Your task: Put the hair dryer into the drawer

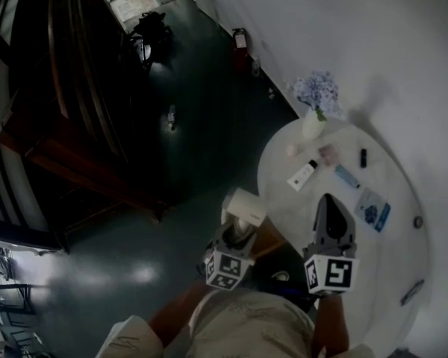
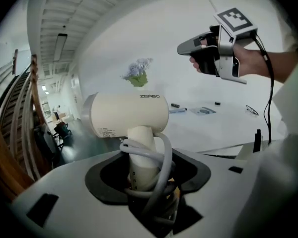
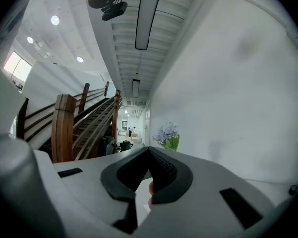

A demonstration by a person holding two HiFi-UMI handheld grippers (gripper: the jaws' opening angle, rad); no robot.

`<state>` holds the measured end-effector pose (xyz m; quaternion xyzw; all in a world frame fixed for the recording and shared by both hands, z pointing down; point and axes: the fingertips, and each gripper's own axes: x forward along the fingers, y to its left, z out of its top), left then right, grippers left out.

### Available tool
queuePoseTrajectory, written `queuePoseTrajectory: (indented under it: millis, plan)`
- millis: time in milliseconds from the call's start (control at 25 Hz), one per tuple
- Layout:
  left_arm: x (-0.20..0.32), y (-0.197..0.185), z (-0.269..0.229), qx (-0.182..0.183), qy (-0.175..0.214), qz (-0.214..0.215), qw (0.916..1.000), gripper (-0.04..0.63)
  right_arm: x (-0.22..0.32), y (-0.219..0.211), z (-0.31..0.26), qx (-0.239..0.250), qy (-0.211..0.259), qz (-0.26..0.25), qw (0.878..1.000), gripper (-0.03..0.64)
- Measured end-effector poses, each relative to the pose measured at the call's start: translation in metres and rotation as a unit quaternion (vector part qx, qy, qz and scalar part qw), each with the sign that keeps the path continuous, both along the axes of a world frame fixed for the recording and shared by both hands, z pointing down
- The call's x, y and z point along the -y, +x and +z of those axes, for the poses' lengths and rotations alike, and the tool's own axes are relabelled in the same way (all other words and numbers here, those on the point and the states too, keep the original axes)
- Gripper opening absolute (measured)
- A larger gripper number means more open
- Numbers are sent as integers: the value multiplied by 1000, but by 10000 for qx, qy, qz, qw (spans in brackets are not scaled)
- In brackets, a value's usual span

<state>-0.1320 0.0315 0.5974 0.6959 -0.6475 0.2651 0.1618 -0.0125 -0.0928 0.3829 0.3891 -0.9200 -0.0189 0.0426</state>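
Left gripper (image 1: 237, 236) has the hair dryer (image 1: 244, 206) clamped by its handle, cream barrel sticking out at 12 o'clock of the jaws, grey cord (image 2: 161, 157) looped round the handle between the pads. It hangs over the dark floor (image 1: 187, 125), just off the 9 o'clock edge of the round white table (image 1: 403, 252). At 3 o'clock of it, the right gripper (image 1: 331, 209) sits over the table's near rim, jaw tips together on nothing. Ahead on the tabletop: flower vase (image 1: 313, 118) at 12 o'clock, white tube (image 1: 302, 176), blue packet (image 1: 372, 209), small dark item (image 1: 363, 157). Wooden staircase (image 1: 75, 88) out at 10 o'clock.
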Motion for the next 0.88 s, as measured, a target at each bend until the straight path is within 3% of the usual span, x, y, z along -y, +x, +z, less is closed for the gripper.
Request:
queuePoseTrajectory:
  millis: [200, 360, 680, 880]
  plan:
    - [-14, 3, 39, -78, -779, 214, 9967, 244, -1, 1, 3, 4, -11, 31, 10000, 3]
    - [-24, 4, 64, -139, -1532, 368, 9874, 245, -1, 3, 3, 9, -24, 56, 10000, 3]
    - [-38, 11, 96, -17, -2799, 983, 9550, 245, 0, 6, 7, -10, -76, 110, 9999, 3]
    - [-39, 13, 114, -97, -3380, 1220, 9331, 245, 2, 9, 7, -18, -70, 144, 9999, 3]
